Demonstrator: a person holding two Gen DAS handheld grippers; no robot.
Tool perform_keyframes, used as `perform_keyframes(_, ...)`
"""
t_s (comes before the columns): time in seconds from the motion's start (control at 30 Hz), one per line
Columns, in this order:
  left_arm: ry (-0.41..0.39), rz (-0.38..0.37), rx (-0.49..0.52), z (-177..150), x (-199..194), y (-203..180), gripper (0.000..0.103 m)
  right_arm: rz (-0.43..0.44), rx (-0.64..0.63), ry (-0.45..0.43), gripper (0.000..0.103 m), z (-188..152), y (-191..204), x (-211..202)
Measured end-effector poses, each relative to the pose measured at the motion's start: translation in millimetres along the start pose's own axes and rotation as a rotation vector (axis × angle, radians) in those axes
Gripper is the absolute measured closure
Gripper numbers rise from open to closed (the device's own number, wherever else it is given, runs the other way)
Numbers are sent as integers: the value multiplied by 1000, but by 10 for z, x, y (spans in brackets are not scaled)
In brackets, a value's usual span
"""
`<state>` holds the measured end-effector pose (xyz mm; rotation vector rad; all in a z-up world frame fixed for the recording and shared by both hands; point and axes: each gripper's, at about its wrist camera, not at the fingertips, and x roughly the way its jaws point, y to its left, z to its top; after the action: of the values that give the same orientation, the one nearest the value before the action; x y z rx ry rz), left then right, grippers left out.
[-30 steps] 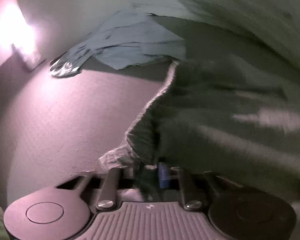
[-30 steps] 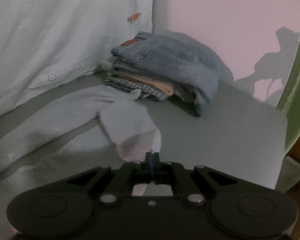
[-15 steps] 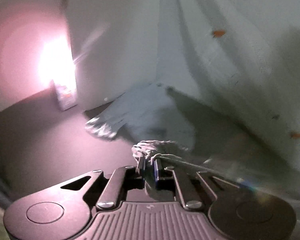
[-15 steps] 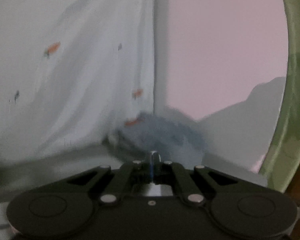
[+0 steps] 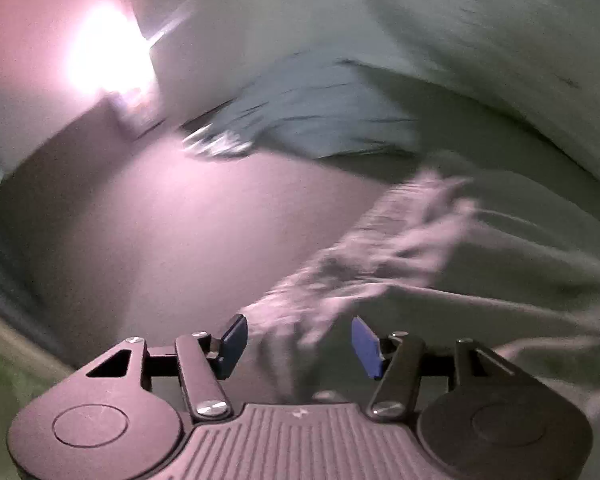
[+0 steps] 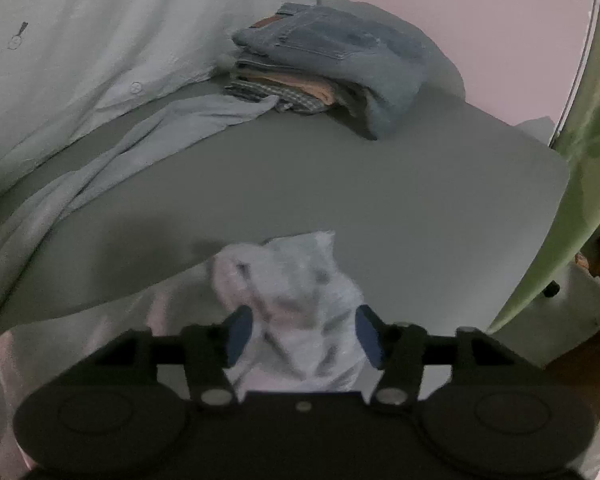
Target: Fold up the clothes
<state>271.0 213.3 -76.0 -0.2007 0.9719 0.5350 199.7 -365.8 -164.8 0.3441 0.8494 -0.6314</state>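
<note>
A pale grey garment (image 5: 440,264) lies on the bed; its ribbed edge runs from my left gripper (image 5: 298,346) up to the right. The left gripper is open, its blue pads on either side of the cloth edge. In the right wrist view the garment's bunched corner (image 6: 296,296) lies between the spread blue pads of my open right gripper (image 6: 302,334). The rest of the garment (image 6: 112,160) stretches up and left across the grey sheet.
A stack of folded clothes with jeans on top (image 6: 332,68) sits at the far corner of the bed by the pink wall. A carrot-print duvet (image 6: 100,32) rises at the left. A blue garment (image 5: 312,116) lies ahead of the left gripper. A bright lamp (image 5: 100,48) glares at the left.
Both grippers were shut on the garment and lifted it half a second ago. Now both have come down to the bed and opened, and the cloth lies loose between their pads.
</note>
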Motion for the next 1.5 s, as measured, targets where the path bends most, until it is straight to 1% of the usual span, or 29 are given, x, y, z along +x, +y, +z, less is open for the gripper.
perform_keyframes(0.07, -4, -52, 31, -34, -40, -238, 38, -24, -11, 18, 38, -5, -105, 72)
perform_keyframes(0.1, -6, -78, 46, -51, -60, -358, 37, -22, -12, 35, 34, -6, -162, 109)
perform_keyframes(0.13, -2, -106, 56, -84, -84, -473, 37, -10, -2, 54, 33, -19, -192, 208)
perform_keyframes(0.17, 9, -136, 58, -137, -109, -586, 37, 16, 33, 73, 33, -47, -269, 289)
perform_keyframes(0.23, 25, -180, 74, -237, -154, -837, 37, 113, 151, 132, 33, -92, -449, 494)
perform_keyframes(0.27, 32, -197, 86, -288, -172, -964, 37, 191, 246, 173, 35, -116, -520, 610)
perform_keyframes(0.3, 41, -211, 101, -338, -181, -1088, 36, 219, 326, 167, 36, -142, -575, 636)
perform_keyframes(0.33, 50, -227, 116, -392, -189, -1208, 36, 256, 373, 127, 69, -120, -623, 631)
perform_keyframes(0.37, 57, -243, 132, -453, -204, -1320, 36, 317, 362, 120, 90, -68, -629, 634)
perform_keyframes(0.4, 64, -259, 147, -513, -219, -1431, 36, 327, 340, 105, 97, 4, -623, 609)
perform_keyframes(0.5, 75, -288, 196, -661, -242, -1683, 36, 328, 282, -46, 98, 283, -640, 327)
perform_keyframes(0.63, 76, -306, 262, -809, -289, -1887, 34, 297, 179, -351, 98, 642, -701, -394)
perform_keyframes(0.67, 83, -310, 274, -836, -292, -1907, 32, 255, 107, -419, 98, 667, -679, -537)
perform_keyframes(0.7, 93, -314, 284, -864, -277, -1922, 32, 210, 35, -486, 96, 691, -655, -676)
perform_keyframes(0.73, 103, -320, 290, -887, -261, -1931, 32, 128, -66, -514, 90, 669, -580, -696)
perform_keyframes(0.77, 113, -325, 297, -908, -242, -1939, 31, 52, -140, -475, 83, 627, -531, -598)
perform_keyframes(0.8, 123, -330, 305, -929, -215, -1947, 31, -24, -212, -433, 62, 584, -483, -497)
perform_keyframes(0.83, 132, -333, 315, -946, -191, -1956, 31, -109, -245, -354, 52, 532, -444, -340)
perform_keyframes(0.9, 143, -333, 342, -972, -150, -1977, 31, -211, -271, -188, 55, 361, -414, -82)
perform_keyframes(0.97, 153, -337, 362, -990, -123, -2001, 31, -203, -207, -86, 54, 161, -444, -78)
perform_keyframes(1.0, 160, -346, 374, -999, -121, -2018, 31, -180, -166, -59, 50, 94, -456, -125)
perform_keyframes(1.03, 165, -356, 390, -1009, -123, -2044, 30, -157, -125, -33, 44, 27, -467, -173)
perform_keyframes(1.1, 166, -372, 431, -1035, -131, -2112, 30, -129, -107, -11, 35, -40, -437, -242)
perform_keyframes(1.17, 152, -389, 478, -1077, -155, -2217, 26, -122, -120, 4, 34, -90, -412, -280)
perform_keyframes(1.23, 144, -405, 510, -1118, -174, -2335, 26, -147, -165, -15, 27, -75, -426, -313)
perform_keyframes(1.3, 146, -424, 524, -1159, -205, -2467, 26, -160, -162, -37, 24, -4, -451, -273)
perform_keyframes(1.4, 147, -463, 542, -1250, -301, -2704, 23, -136, -119, -57, 24, 193, -629, -65)
perform_keyframes(1.47, 136, -468, 563, -1355, -372, -2898, 22, -121, -110, -67, 24, 315, -756, 104)
perform_keyframes(1.5, 129, -463, 569, -1419, -406, -2998, 22, -113, -115, -71, 26, 373, -823, 206)
